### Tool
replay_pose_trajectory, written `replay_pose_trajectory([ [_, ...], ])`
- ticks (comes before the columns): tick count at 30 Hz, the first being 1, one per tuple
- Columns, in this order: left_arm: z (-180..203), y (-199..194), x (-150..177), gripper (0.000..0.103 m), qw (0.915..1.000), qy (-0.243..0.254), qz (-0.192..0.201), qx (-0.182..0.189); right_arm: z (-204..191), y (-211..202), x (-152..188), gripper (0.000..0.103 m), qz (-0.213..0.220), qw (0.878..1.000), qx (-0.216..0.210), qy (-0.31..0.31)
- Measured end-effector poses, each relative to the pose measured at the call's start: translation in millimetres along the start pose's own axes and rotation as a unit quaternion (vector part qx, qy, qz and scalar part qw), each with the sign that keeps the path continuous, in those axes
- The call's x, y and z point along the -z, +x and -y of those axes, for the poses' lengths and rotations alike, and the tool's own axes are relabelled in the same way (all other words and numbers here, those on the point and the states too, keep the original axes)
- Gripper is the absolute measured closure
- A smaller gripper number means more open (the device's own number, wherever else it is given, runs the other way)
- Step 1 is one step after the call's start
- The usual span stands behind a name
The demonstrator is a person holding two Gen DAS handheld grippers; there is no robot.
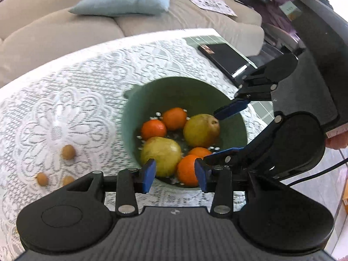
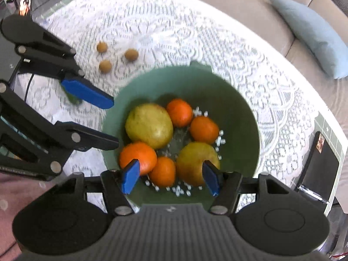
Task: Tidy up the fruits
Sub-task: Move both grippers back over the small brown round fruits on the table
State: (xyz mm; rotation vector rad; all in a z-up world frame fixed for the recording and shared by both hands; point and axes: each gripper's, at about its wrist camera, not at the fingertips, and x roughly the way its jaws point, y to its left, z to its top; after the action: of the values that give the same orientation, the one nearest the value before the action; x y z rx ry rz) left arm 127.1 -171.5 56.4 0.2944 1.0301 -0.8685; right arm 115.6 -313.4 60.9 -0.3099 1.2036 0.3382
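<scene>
Lace tablecloth [image 1: 65, 100], round green bowl [image 1: 237, 128], smooth oranges [image 1: 174, 118], pears [image 1: 201, 130]

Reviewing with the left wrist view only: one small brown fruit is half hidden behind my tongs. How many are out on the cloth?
Observer: Three small brown fruits, each apart from the others, on the lace cloth outside the green bowl.
Operator: Are the right tongs gripping fruit?
Observer: No. From their own camera, the right tongs are open above the bowl, with nothing gripped between the pads.
</scene>
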Motion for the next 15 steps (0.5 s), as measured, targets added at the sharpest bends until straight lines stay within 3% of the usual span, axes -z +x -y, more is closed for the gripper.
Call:
replay_pose_trajectory([
  [8, -35, -27, 16, 0.054, 0.9972, -0.045, 0.038, -0.045, -21, -14, -19, 0.04, 0.071, 0.997, -0.002, 0.035],
  [15, -69, -48, 28, 0.054, 0.9921, -0.091, 0.064, -0.058, -58, -22, -38, 0.039, 0.127, 0.991, -0.034, 0.036],
])
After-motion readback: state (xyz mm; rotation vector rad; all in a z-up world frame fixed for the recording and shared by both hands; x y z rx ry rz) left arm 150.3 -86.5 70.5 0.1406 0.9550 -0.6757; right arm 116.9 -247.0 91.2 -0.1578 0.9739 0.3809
